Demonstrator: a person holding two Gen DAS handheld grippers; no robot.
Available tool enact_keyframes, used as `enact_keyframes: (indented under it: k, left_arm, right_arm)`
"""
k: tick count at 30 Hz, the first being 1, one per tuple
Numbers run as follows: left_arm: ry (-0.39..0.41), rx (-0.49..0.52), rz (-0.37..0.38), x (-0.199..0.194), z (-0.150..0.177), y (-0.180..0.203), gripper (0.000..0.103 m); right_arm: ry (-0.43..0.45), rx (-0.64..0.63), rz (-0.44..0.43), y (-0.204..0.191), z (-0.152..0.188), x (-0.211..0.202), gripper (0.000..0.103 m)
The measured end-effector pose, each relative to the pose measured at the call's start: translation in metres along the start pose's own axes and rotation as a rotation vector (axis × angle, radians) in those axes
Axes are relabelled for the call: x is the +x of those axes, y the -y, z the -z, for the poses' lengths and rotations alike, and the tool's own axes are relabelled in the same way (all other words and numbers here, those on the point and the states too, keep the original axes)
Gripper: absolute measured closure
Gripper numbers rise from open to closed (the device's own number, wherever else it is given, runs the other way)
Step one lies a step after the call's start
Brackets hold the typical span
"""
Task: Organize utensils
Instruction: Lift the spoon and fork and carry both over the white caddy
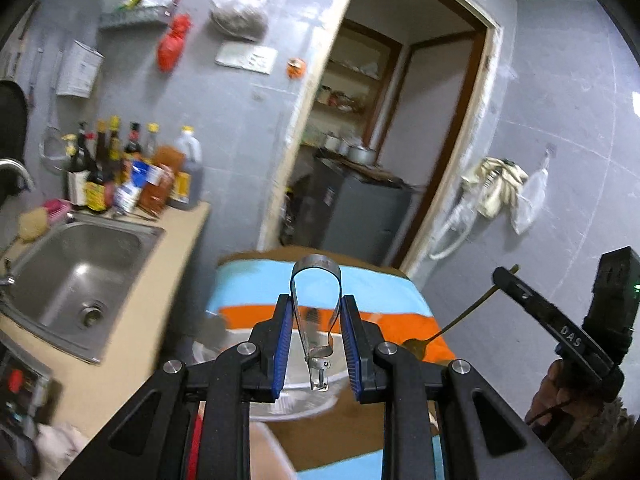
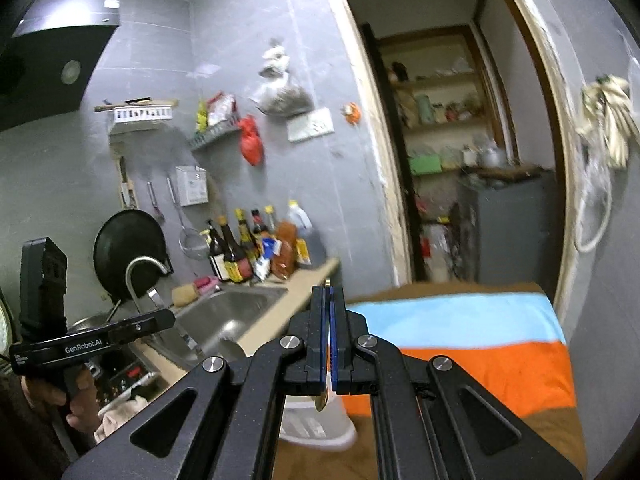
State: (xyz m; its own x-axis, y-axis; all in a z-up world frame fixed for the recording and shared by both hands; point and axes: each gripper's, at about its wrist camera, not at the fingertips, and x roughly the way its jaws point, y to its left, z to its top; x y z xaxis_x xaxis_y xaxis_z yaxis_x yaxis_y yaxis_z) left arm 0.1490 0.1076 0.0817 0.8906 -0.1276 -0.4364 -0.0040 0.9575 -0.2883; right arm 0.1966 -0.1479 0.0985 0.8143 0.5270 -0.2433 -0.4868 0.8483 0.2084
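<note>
left gripper jaws pinching tongs; right gripper jaws pinching spoon; sink left.

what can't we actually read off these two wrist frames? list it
- Tongs tips, left wrist view: run down behind the left gripper body, so their ends are hidden.
- Spoon, right wrist view: only its edge shows between the shut pads of the right gripper; its shape is unreadable there.
- Metal bowl, left wrist view: blurred and mostly behind the fingers; contents unknown.
- Bottle labels: too small and blurred.
</note>
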Motion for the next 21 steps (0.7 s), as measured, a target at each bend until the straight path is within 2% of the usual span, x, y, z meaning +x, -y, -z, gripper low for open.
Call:
enact_keyframes:
  k: [4,11,16,21]
  left_arm:
    - [0.025,-0.017,-0.054,-0.006,-0.006,-0.027,0.08]
    - [0.027,-0.014,-0.088,0.01,-0.011,-0.052,0.08]
    - [0.002,-0.006,-0.071,0.03,-0.008,-0.055,0.08]
    - [-0.04,0.031,-0.098,0.049,0.0,-0.051,0.08]
  right_arm:
    - [0.009,-0.036,0.006,-0.025,-0.004,0.02,0.101]
    - [-0.037,-0.092,0.068,-0.045,0.011,0.056,0.101]
    - [-0.085,-0.101,0.095,-0.049,0.02,0.077,0.101]
    - [-0.135,-0.091,0.111,-0.047,0.031,0.089,0.101]
